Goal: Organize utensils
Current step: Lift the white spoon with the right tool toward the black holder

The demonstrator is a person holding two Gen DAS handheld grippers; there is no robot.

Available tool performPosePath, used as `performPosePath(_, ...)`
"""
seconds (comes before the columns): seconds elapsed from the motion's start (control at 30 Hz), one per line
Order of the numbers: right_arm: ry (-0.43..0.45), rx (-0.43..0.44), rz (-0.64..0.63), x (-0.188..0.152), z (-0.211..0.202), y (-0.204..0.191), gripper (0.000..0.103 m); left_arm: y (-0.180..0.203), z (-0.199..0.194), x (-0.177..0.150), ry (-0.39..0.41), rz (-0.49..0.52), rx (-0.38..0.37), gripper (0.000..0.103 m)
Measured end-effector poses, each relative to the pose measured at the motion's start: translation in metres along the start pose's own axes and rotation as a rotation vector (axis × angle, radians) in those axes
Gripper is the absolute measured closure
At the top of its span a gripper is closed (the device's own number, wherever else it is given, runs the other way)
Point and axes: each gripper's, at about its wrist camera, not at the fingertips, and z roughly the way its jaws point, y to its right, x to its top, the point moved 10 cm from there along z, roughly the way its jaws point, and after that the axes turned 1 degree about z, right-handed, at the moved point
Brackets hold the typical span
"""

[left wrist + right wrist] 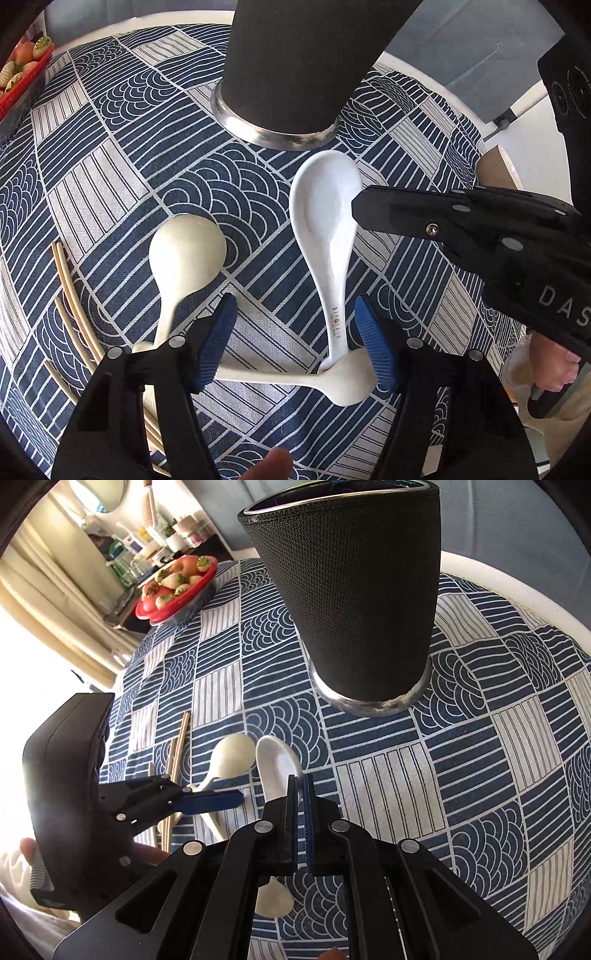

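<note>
On the tablecloth [110, 155]: we see the white spoon [325, 229] lying before the black holder [291, 66].
Left gripper [295, 332]: partly open, straddling its handle, untouched.
Right gripper [300, 775]: closed, empty.

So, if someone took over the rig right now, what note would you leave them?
Left gripper: open, straddling the handle of the white ceramic spoon, pads not touching it.
Right gripper: shut, empty, over the same spoon's bowl.
On the patterned tablecloth: two cream spoons, one left, one crosswise under the ceramic handle; wooden chopsticks far left.
Black holder: upright behind the spoons; inside not visible.
Done: nothing visibly stored.
Left: grasp each utensil and put it in the holder.
</note>
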Motion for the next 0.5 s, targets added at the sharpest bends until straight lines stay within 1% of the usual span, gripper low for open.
performPosePath(0.03,0.004,-0.001,0.002,0.0,-0.001,0.001,0.1,0.0,0.0,0.001,0.001,0.01,0.001,0.047)
performPosePath(0.07,0.007,0.001,0.004,0.0,-0.002,0.001,0.1,0.002,0.001,0.001,-0.008,0.018,-0.016,0.061)
performPosePath(0.1,0.01,0.006,0.008,-0.001,-0.003,0.001,0.1,0.005,0.004,0.0,-0.027,0.021,-0.038,0.073)
performPosePath(0.13,0.012,0.011,0.011,-0.001,-0.004,0.001,0.102,0.008,0.005,0.0,-0.039,0.031,-0.058,0.08)
performPosePath(0.17,0.02,0.01,0.012,-0.001,-0.006,0.001,0.103,0.01,0.004,-0.001,-0.041,0.046,-0.052,0.089)
performPosePath(0.2,0.025,0.012,0.012,-0.001,-0.008,0.0,0.103,0.011,0.005,-0.001,-0.037,0.064,-0.038,0.09)
performPosePath(0.27,0.037,0.016,0.01,0.0,-0.012,0.0,0.103,0.016,0.005,-0.003,-0.039,0.089,-0.05,0.09)
performPosePath(0.37,0.049,0.021,0.016,0.0,-0.016,0.002,0.102,0.02,0.003,-0.001,-0.033,0.077,-0.063,0.092)
performPosePath(0.43,0.056,0.026,0.022,0.0,-0.018,0.003,0.102,0.019,0.0,-0.001,-0.025,0.086,-0.053,0.096)
performPosePath(0.5,0.069,0.039,0.032,0.001,-0.022,0.004,0.102,0.018,-0.003,-0.003,-0.026,0.101,-0.037,0.097)
